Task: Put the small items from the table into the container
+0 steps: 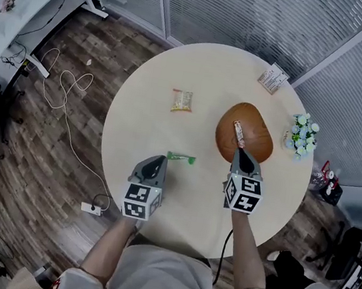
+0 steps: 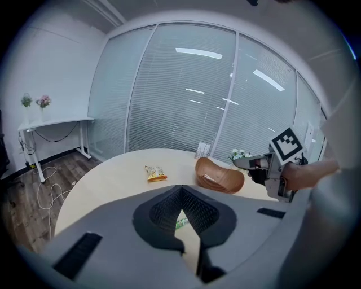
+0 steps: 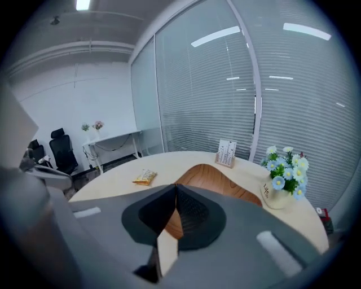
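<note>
Bench (image 1: pixel 144 121): round, pale.
Mid-left: yellow snack packet (image 1: pixel 181 100), green wrapper (image 1: pixel 182 157) nearer front.
Right: wooden bowl (image 1: pixel 258 133).
Far-right rim: card stand (image 1: pixel 273 78), flower pot (image 1: pixel 302 135).

I count on table (image 1: pixel 137 120): one wooden bowl (image 1: pixel 259 142), one bar (image 1: pixel 238 133) inside it; one yellow snack packet (image 1: pixel 181 100) far left; one green candy (image 1: pixel 182 157) near; one flower pot (image 1: pixel 302 134), one card stand (image 1: pixel 272 78) far right.

left gripper (image 1: pixel 159 160): jaws meet at the tips, nothing pinched, nose angled forward and down. right gripper (image 1: pixel 239 153): jaws fully closed, empty, same downward tilt, slightly ahead of the left. left forearm (image 1: pixel 110 248) and right forearm (image 1: pixel 246 251) reach out from the torso, roughly parallel.
</note>
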